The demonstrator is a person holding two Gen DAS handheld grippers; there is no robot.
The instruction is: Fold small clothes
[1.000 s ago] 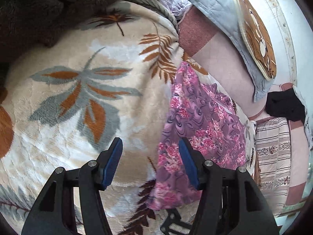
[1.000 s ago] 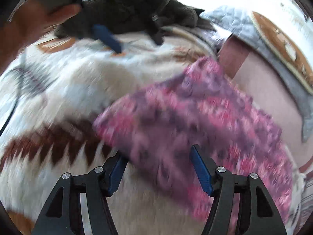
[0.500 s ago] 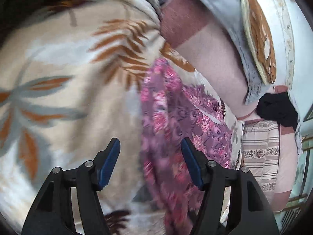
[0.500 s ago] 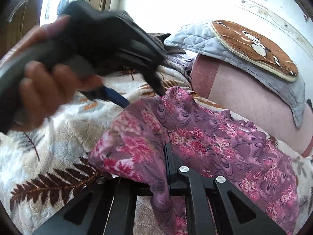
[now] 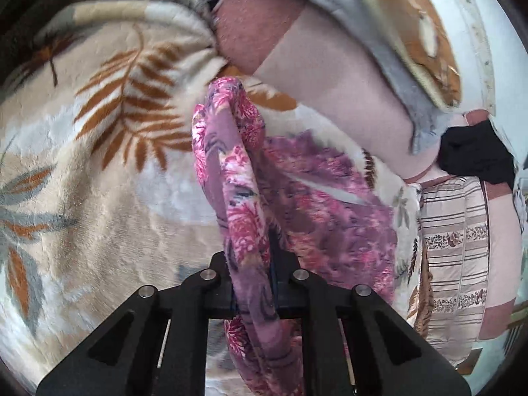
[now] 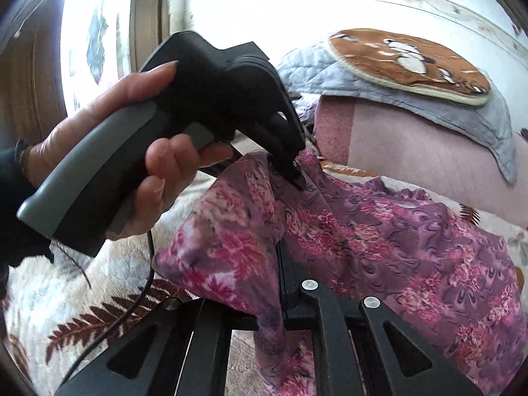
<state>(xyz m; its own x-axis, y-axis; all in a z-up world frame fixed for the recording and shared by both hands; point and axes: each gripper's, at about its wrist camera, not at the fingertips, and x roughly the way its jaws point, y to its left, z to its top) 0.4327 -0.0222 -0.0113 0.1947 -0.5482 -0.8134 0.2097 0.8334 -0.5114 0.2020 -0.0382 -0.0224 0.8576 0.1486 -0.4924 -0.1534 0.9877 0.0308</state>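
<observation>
The purple floral garment (image 5: 250, 204) lies on a leaf-patterned blanket (image 5: 99, 171), one edge lifted into a ridge that runs straight ahead from the left hand-held gripper (image 5: 254, 283). That gripper's jaws are closing, and the cloth is already pinched between them. The right hand-held gripper (image 6: 280, 283) is clamped on the same edge nearer the person, with the bulk of the fabric spreading to its right. Both pinch points sit along one edge, so the fold likely turns on carrying it across. The left hand (image 6: 132, 151) grips its handle, pointing steeply downward.
</observation>
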